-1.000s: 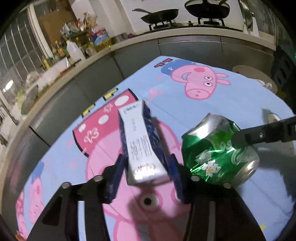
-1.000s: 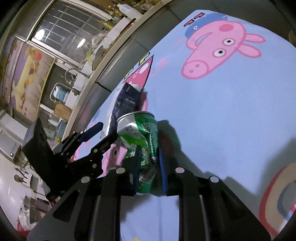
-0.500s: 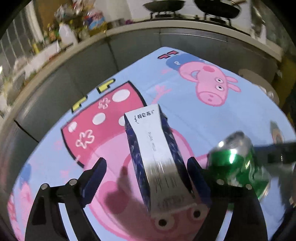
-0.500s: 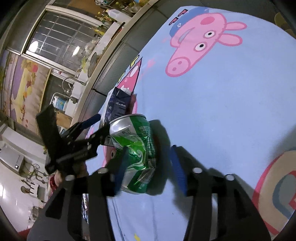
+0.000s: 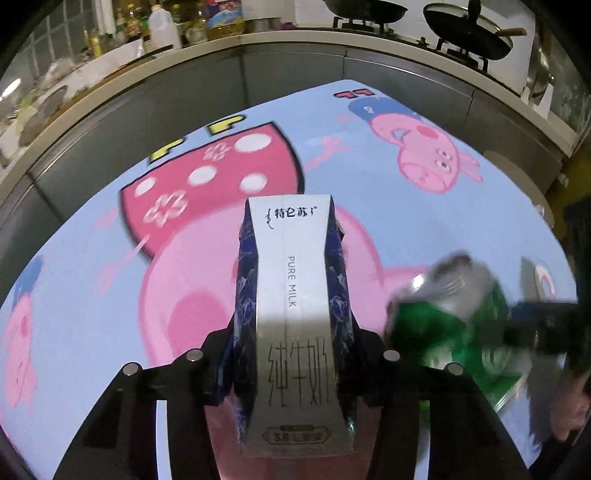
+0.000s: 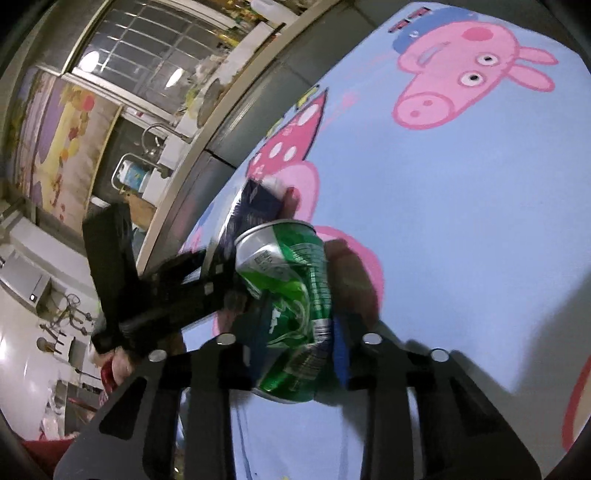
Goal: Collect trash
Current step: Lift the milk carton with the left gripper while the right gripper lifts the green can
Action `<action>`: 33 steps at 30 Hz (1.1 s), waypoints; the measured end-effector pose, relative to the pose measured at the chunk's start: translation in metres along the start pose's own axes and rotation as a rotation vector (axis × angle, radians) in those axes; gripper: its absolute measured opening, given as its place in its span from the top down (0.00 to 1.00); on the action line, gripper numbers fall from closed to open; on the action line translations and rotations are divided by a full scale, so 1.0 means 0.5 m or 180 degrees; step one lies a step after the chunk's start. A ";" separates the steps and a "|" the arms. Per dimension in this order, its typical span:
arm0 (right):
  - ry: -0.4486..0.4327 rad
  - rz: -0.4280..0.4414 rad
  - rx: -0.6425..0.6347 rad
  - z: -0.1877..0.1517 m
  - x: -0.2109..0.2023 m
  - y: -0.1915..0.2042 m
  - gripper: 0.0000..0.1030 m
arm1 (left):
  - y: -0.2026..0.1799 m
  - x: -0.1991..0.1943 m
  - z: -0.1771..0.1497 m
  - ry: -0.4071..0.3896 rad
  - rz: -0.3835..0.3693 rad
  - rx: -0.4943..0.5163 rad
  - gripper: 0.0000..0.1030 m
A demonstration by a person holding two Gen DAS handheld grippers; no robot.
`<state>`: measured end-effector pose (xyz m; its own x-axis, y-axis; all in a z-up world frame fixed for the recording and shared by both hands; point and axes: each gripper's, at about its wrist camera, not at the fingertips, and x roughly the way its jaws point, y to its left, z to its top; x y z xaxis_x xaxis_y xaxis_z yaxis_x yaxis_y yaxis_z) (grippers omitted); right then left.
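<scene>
My left gripper (image 5: 291, 354) is shut on a white and dark blue milk carton (image 5: 291, 295) marked PURE MILK, held lengthwise between the fingers above the tablecloth. My right gripper (image 6: 301, 343) is shut on a dented green drink can (image 6: 295, 295), held above the cloth. In the left wrist view the can (image 5: 450, 321) is blurred at the right, next to the carton. In the right wrist view the carton (image 6: 255, 206) and the left gripper (image 6: 166, 288) sit just left of and behind the can.
A light blue Peppa Pig tablecloth (image 5: 110, 295) covers the table. Behind it runs a grey kitchen counter (image 5: 295, 59) with bottles (image 5: 162, 29) and a stove with black pans (image 5: 469, 29). A window and sink (image 6: 155, 133) are at the far left.
Both grippers were open half a second ago and have closed again, the left on the carton and the right on the can. Both views have shifted.
</scene>
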<state>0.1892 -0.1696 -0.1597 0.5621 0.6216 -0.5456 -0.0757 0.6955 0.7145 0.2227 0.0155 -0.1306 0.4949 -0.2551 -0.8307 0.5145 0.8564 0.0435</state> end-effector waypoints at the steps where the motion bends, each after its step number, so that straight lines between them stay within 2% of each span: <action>1: -0.0006 0.0016 -0.0023 -0.002 -0.002 0.006 0.79 | 0.002 -0.008 -0.014 -0.0001 0.0012 -0.0044 0.51; 6: -0.0003 0.0076 -0.0146 -0.019 -0.010 0.043 0.86 | 0.018 -0.050 -0.086 -0.0018 0.0124 -0.0415 0.51; 11: 0.0011 0.0128 -0.0242 -0.050 -0.022 0.072 0.88 | 0.022 -0.080 -0.128 -0.0068 0.0158 -0.0687 0.51; 18: 0.0024 0.0236 -0.0238 -0.080 -0.047 0.084 0.89 | 0.008 -0.103 -0.147 -0.0108 0.0255 -0.0691 0.51; 24: 0.0149 0.0102 -0.0266 -0.112 -0.033 0.080 0.89 | 0.002 -0.092 -0.153 -0.0051 0.0284 -0.0715 0.50; 33: 0.0138 0.0034 -0.0251 -0.119 -0.037 0.073 0.86 | -0.003 -0.079 -0.150 -0.0013 0.0349 -0.0745 0.50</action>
<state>0.1272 -0.1341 -0.1496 0.5248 0.6430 -0.5578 -0.1471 0.7139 0.6846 0.1498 0.0580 -0.1396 0.5419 -0.1564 -0.8257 0.2818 0.9595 0.0032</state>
